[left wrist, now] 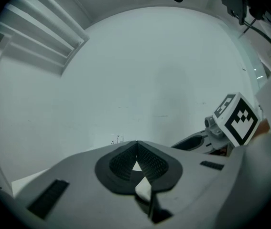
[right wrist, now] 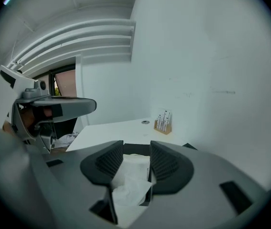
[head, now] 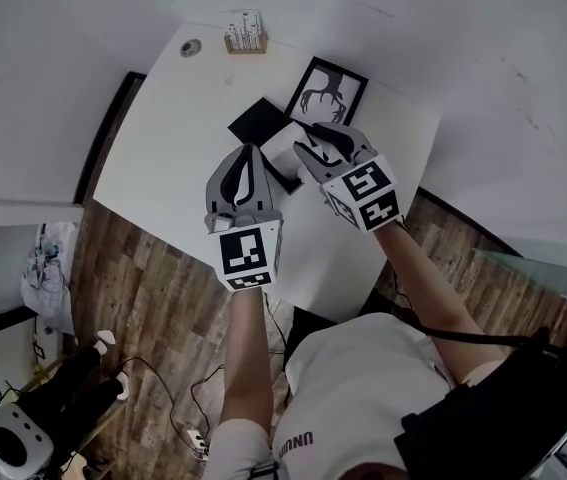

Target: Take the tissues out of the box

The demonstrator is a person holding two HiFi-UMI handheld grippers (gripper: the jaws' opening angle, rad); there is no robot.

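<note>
A black tissue box (head: pixel 286 177) stands on the white table (head: pixel 178 138), with white tissues (head: pixel 281 151) showing in its open top. My right gripper (head: pixel 309 138) hovers over the box's right side. In the right gripper view its jaws (right wrist: pixel 136 147) stand open, and crumpled tissue (right wrist: pixel 131 178) lies below the gap inside the box's black rim (right wrist: pixel 147 194); the pads do not press on it. My left gripper (head: pixel 250 152) hangs over the box's left side. Its pads (left wrist: pixel 136 144) meet at the tips, shut, with nothing held.
A framed antler picture (head: pixel 325 92) lies just behind the box, and a black flat piece (head: pixel 256 120) lies at its far left. A small wooden holder (head: pixel 245 33) and a round disc (head: pixel 191 48) sit near the far table edge. Wooden floor lies to the left and near side.
</note>
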